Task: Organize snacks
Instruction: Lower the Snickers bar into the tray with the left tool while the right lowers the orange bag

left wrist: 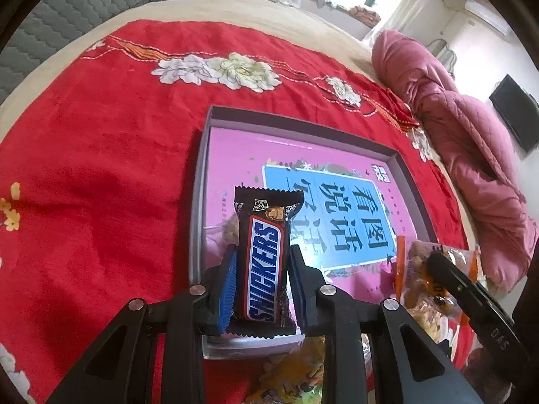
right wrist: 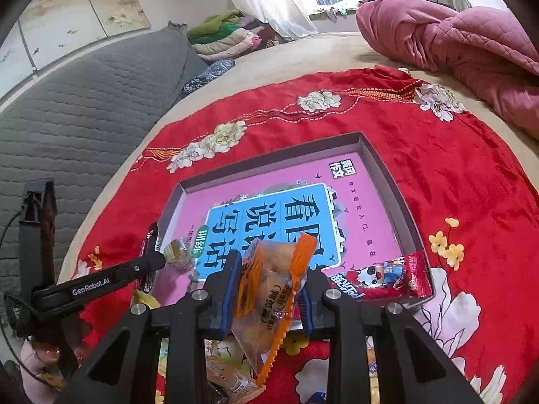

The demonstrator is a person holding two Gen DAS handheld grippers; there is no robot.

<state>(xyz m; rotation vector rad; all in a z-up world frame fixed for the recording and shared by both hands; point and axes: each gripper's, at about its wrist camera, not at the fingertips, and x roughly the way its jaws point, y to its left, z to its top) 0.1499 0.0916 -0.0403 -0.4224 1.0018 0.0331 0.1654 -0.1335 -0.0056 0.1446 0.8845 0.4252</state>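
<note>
My left gripper (left wrist: pixel 261 259) is shut on a brown Snickers bar (left wrist: pixel 264 262) and holds it upright over the near left corner of a shallow grey box (left wrist: pixel 198 181) with a pink printed bottom. My right gripper (right wrist: pixel 269 272) is shut on a clear orange-edged snack packet (right wrist: pixel 269 299) over the box's near edge (right wrist: pixel 374 168). That packet also shows in the left wrist view (left wrist: pixel 427 276), with a right finger across it. A red panda-print packet (right wrist: pixel 387 279) lies in the box's near right corner. A small wrapped snack (right wrist: pixel 177 252) lies in its near left corner.
The box sits on a red flowered cloth (left wrist: pixel 101 168) on a bed. Several loose snack packets (right wrist: pixel 229 377) lie on the cloth in front of the box. A pink quilt (right wrist: pixel 454 40) is bunched at the far right. A grey padded headboard (right wrist: pixel 84 101) stands left.
</note>
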